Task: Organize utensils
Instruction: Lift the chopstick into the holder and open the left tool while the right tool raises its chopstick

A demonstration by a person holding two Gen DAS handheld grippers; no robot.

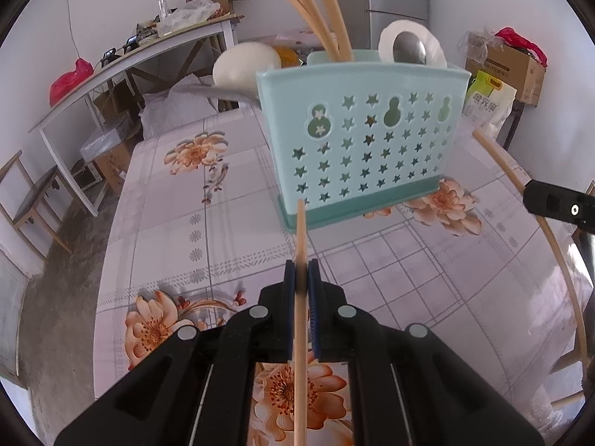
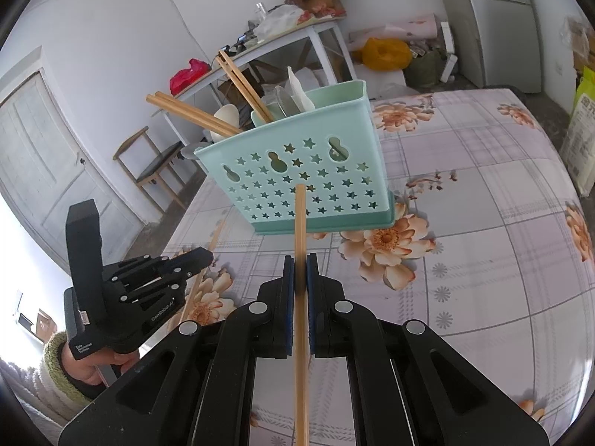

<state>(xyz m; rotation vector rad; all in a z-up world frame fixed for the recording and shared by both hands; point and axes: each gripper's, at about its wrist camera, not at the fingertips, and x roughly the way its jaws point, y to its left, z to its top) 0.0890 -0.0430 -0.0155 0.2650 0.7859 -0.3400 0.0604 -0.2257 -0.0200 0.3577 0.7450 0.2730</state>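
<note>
Flowered cloth covers the worktop (image 1: 178, 200) in front of me, in a cluttered room with a white side table and a chair off to one side.

My left fingers (image 1: 302, 278) are clamped tight on one chopstick (image 1: 300, 238), and my right fingers (image 2: 300, 271) are clamped the same way on a second chopstick (image 2: 299, 223). Each stick runs straight out along its fingers, its long axis pointing forward and slightly down, with the tip aimed at the starred front wall of the green utensil holder (image 1: 372, 141). The holder stands upright on the cloth, ahead of both hands and above the tips, so each stick has to rise over the rim and then tip down into a compartment.

Inside the holder I can see more chopsticks (image 1: 316, 7) leaning out of the back section, a metal spoon (image 1: 409, 50) and a white spoon (image 2: 299, 91) beside them; another pale spoon (image 1: 247, 65) lies behind the holder, though whether it rests in it or against it I cannot tell.

From the right wrist view my left gripper (image 2: 202, 256) sits low and to the side, near the worktop's edge, further from the holder than my right one. I judge the right hand the nearer, so its stick should go in first.
</note>
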